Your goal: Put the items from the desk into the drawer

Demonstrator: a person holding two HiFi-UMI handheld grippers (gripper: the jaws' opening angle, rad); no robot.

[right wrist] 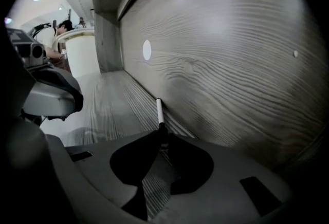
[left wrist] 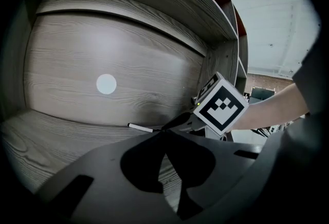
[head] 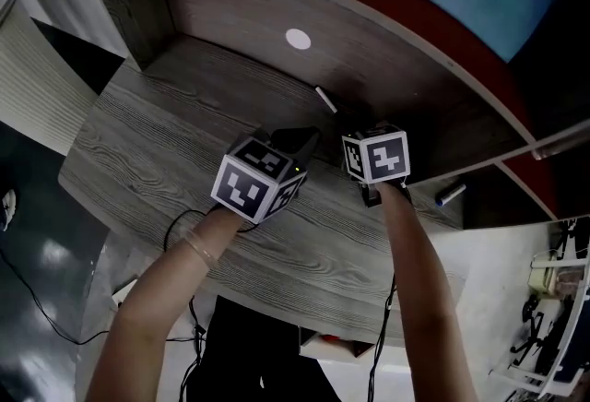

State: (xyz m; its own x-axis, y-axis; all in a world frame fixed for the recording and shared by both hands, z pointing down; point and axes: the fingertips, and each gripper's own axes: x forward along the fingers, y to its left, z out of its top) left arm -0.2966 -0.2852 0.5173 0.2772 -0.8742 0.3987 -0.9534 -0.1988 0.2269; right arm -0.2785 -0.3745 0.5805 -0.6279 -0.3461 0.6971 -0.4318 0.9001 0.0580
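Observation:
A thin white pen (head: 325, 100) lies on the wooden desk (head: 166, 142) along the foot of the back panel. In the right gripper view the white pen (right wrist: 159, 111) runs straight out from my right gripper (right wrist: 162, 133), whose jaws are shut on its dark near end. My left gripper (left wrist: 163, 131) is shut with nothing in it, just left of the white pen (left wrist: 140, 127), and its view shows the right gripper's marker cube (left wrist: 220, 105). In the head view both grippers sit side by side at the desk's middle, left gripper (head: 308, 136) and right gripper (head: 351, 126). No drawer is in view.
A second pen with a blue end (head: 450, 195) lies at the desk's right end. The back panel carries a round white spot (head: 298, 39) and curves around the desk. A side wall (right wrist: 108, 38) closes the far left. Cables (head: 184, 216) hang below the front edge.

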